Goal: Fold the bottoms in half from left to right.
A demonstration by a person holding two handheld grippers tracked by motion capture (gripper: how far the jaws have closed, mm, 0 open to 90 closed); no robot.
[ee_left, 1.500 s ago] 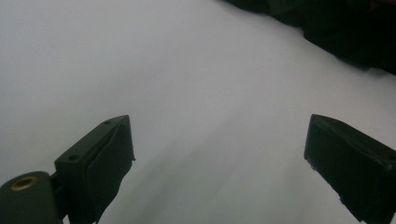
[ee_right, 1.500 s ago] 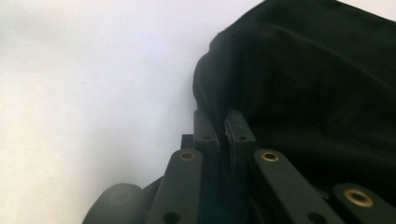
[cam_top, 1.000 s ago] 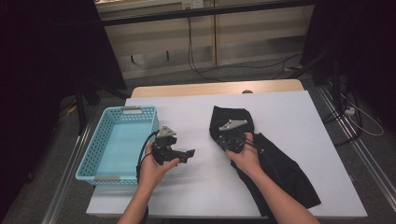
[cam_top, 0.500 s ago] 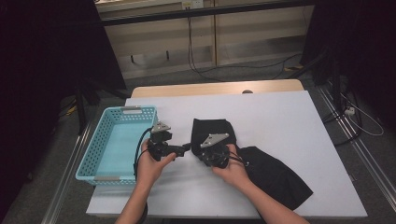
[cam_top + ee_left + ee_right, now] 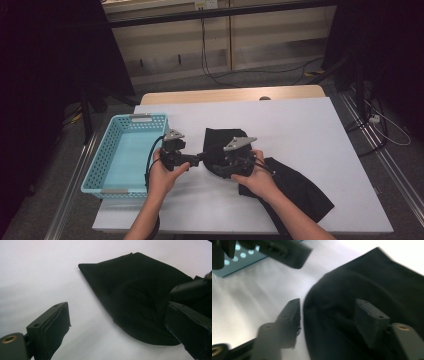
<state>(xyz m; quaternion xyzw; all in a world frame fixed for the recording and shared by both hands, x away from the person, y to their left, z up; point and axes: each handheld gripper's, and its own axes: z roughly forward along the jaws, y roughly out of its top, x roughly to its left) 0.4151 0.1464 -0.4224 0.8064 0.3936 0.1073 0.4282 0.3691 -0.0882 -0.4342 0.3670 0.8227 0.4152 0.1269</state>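
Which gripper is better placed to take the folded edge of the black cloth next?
Left, probably. The left gripper has open jaws level with the black cloth's folded edge. The right gripper, jaws just opened, sits over the cloth.

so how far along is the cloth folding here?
Done: one end of the black cloth is folded over on the white table. In hand: the right gripper has just been opening, its jaws apart astride the fold's edge; the left gripper waits open beside it. Left: the long tail toward the near right corner lies unfolded, and the blue basket holds nothing.
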